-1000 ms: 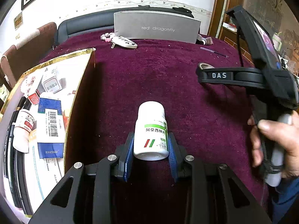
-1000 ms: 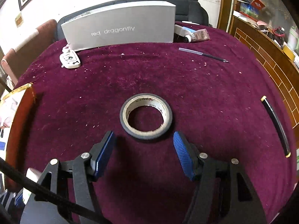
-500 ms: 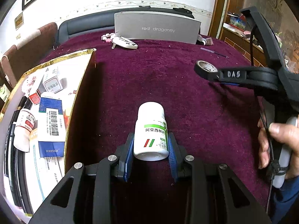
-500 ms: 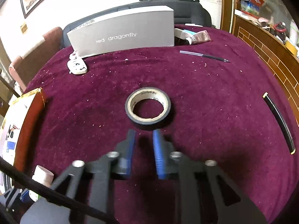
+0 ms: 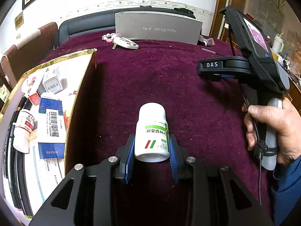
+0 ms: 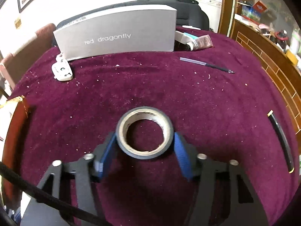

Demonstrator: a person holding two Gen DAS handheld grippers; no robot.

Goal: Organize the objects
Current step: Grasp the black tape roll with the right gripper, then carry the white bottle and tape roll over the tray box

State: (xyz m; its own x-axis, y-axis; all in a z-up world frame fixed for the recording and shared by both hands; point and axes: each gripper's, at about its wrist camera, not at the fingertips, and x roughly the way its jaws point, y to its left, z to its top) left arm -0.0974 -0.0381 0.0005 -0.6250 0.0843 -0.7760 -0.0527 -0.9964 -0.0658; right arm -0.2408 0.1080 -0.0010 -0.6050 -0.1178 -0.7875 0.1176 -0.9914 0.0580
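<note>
The left tongs (image 5: 152,150) are clamped on a white pill bottle (image 5: 152,131), a blue pad pressed flat on each side of its lower body, with the cap pointing away and the bottom facing the camera. The bottle looks like stiff, smooth plastic, light for its bulk; the round wall could slip or roll in a loose grip, so holding it across the labelled middle, as here, seems the safest place. Off to the left of these tongs stands an open gold-edged box (image 5: 82,86) already holding cartons and a small bottle, which I judge to be where the pill bottle belongs. The right tongs (image 6: 144,150) straddle a roll of dark tape (image 6: 144,132) that lies flat on the maroon counter (image 6: 207,103). Their jaws are opening at this moment, with the roll between them; the left pad sits right against the rim, the right pad just beside it, and I cannot tell whether either presses. The roll should be light, rigid across its width thanks to the cardboard core, and grippy rather than slick on the outer band, so squeezing across the outer rim suits it. Beyond the right tongs lie a pen (image 6: 207,65), a white key fob (image 6: 62,71) and a grey box (image 6: 116,35); a black strip (image 6: 281,141) lies off to their right.
</note>
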